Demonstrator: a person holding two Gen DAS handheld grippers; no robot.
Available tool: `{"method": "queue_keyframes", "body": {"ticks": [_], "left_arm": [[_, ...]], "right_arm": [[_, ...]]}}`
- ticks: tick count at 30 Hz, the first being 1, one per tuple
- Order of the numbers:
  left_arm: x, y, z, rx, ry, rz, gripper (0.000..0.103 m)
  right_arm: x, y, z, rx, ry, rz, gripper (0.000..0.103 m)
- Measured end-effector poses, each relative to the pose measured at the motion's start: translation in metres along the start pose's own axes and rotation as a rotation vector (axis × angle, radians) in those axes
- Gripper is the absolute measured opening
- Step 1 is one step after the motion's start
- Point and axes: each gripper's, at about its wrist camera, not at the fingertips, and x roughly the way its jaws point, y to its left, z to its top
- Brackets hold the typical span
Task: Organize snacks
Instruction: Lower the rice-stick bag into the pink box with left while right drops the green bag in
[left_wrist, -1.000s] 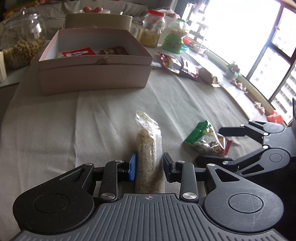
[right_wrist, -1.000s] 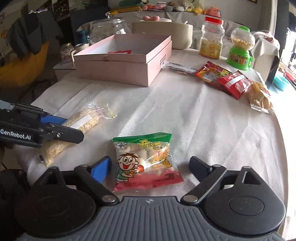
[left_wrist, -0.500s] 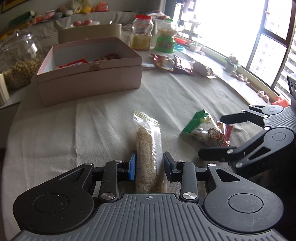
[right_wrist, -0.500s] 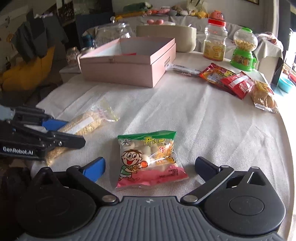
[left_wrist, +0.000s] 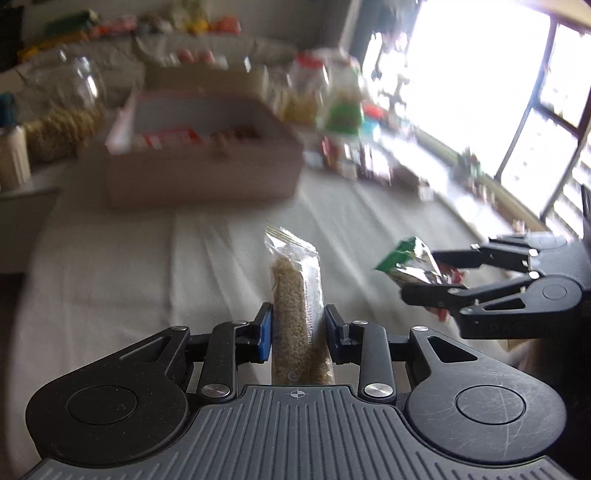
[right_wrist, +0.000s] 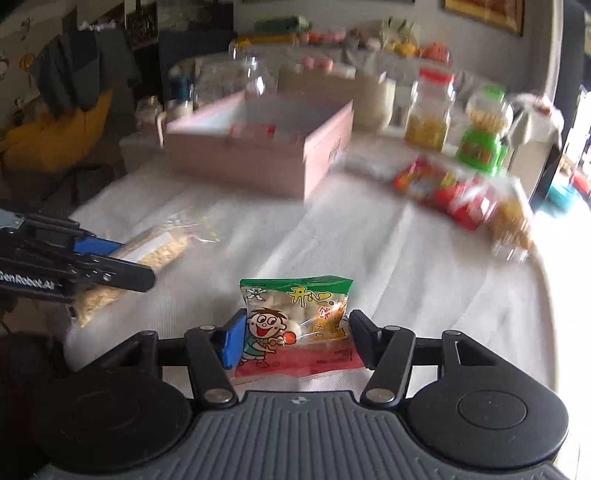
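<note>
Both hands loaded here: my left tool (left_wrist: 297, 326) has its fingers pressed in on the long clear packet of grain crisps (left_wrist: 295, 306), pinching it near its near end, and the packet looks lifted off the table (left_wrist: 110, 280). My right tool (right_wrist: 295, 332) is clamped across the green-and-red cartoon snack bag (right_wrist: 295, 325), fingers squeezing both side edges, and from the left view that bag hangs clear above the cloth too. Ahead sits the open pink box (right_wrist: 258, 162), with a couple of red packets visible inside, so I judge some sorting is done. Plenty left, though: a cluster of red and orange packets (right_wrist: 461, 195) lies on the far right of the table, well apart from the box. Jars (right_wrist: 428, 110) and a green dispenser (right_wrist: 484, 129) stand behind it; whether those belong to the job I can't say. The background is smeared with blur, so I read this as mid-carry, both packets heading for the box, neither dropped in yet.
</note>
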Motion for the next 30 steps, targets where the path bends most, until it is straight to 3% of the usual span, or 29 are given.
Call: {"method": "queue_keyframes", "body": {"ticks": [6, 8, 11, 13, 17, 20, 23, 25, 26, 30], "left_arm": [[-0.05, 0.019, 0.102, -0.022, -0.325, 0.043, 0.034], [-0.044, 0.021, 0.138, 0.01, -0.334, 0.045, 0.034], [-0.006, 0.033, 0.177, -0.058, -0.256, 0.003, 0.034], [0.03, 0.042, 0.191, -0.117, -0.177, -0.034, 0.034], [0.107, 0.053, 0.197, -0.211, 0.013, -0.037, 0.034], [0.155, 0.057, 0.179, -0.133, 0.106, -0.063, 0.035], [0.184, 0.06, 0.165, -0.079, 0.222, -0.009, 0.037], [0.176, 0.065, 0.162, -0.077, 0.176, 0.005, 0.042], [0.167, 0.069, 0.163, -0.089, 0.131, 0.017, 0.038], [0.114, 0.094, 0.165, -0.172, -0.092, 0.022, 0.038]], "right_arm": [[-0.056, -0.016, 0.097, 0.012, -0.302, -0.032, 0.059], [-0.067, -0.023, 0.131, 0.041, -0.389, -0.037, 0.059], [-0.064, -0.028, 0.169, 0.054, -0.46, -0.071, 0.059], [-0.053, -0.029, 0.184, 0.061, -0.456, -0.073, 0.059], [-0.02, -0.029, 0.191, 0.04, -0.398, -0.093, 0.059], [0.006, -0.032, 0.192, 0.031, -0.331, -0.121, 0.059], [0.03, -0.036, 0.189, 0.042, -0.264, -0.137, 0.059], [0.045, -0.036, 0.191, 0.046, -0.227, -0.145, 0.059], [0.052, -0.035, 0.193, 0.048, -0.215, -0.144, 0.059], [0.076, -0.023, 0.203, 0.044, -0.182, -0.125, 0.059]]}}
